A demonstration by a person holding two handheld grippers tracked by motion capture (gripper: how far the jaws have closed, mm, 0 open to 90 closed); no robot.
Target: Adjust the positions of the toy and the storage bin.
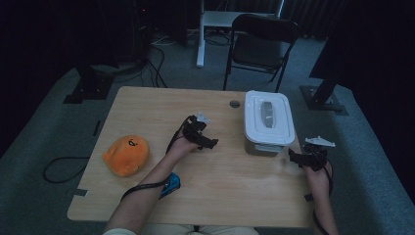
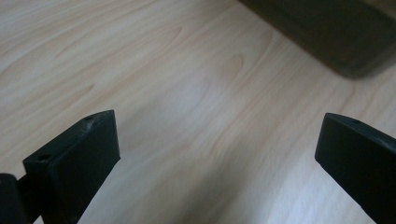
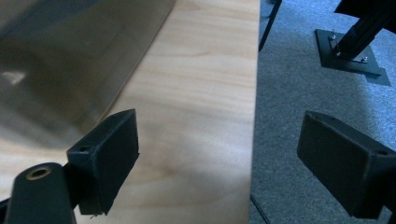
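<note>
A lidded box with a white lid and grey translucent body stands on the wooden table, right of centre. Its dark corner appears at the top right of the left gripper view, and its grey wall takes up the upper left of the right gripper view. My left gripper hovers open over bare wood, left of the box. My right gripper is open at the table's right edge, just right of the box's near corner. An orange plush toy lies at the table's left.
A small blue object lies by the left forearm. A round cable hole sits near the far edge. Beyond the table stand a black folding chair and dark stand bases on grey carpet.
</note>
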